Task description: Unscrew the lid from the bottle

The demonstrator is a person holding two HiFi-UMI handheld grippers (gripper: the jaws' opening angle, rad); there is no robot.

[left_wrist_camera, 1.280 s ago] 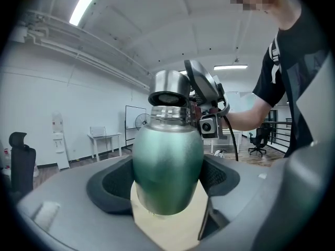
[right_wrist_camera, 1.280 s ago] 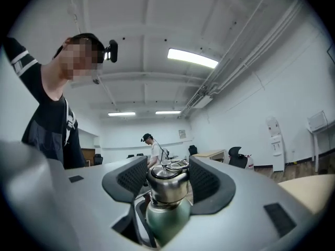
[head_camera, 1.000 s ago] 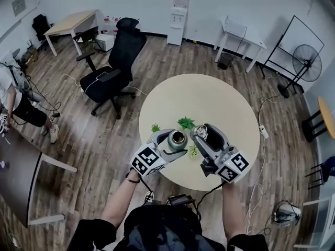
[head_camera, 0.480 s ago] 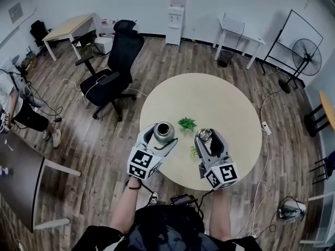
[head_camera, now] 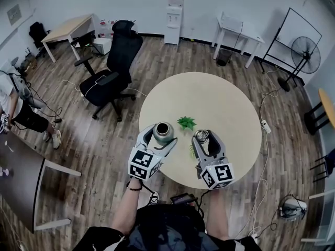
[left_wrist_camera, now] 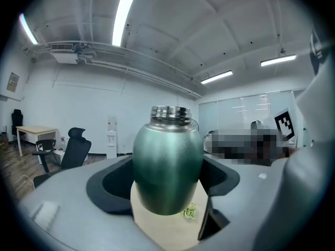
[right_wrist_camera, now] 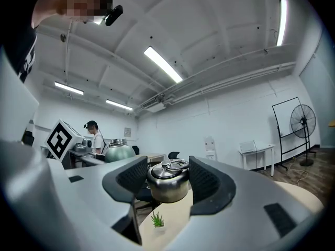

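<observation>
We're looking at a lid that's off. The left gripper [head_camera: 162,136] has its jaws spread wide and clamped on the belly of the green bottle [left_wrist_camera: 167,166], upright, hanging over the table's [head_camera: 209,95] near-left edge. The bare threaded neck shows on top, with no cap on it. The right gripper [head_camera: 203,139] has its jaws pinched on the steel lid [right_wrist_camera: 167,182], ring handle up. It's over the near edge, well apart from the bottle.

So by our reading the unscrewing is done, and what's left is putting things down. That calls for keeping the bottle level and lowering the lid onto bare tabletop. We'd want to steer clear of the leafy plant [head_camera: 186,122] toward the table's middle and the small plant [head_camera: 192,150], which sits by the near edge between the two grippers.

As for what's inside, the bottle's mouth reads only as a dark opening from above. We can't tell whether it holds anything.
</observation>
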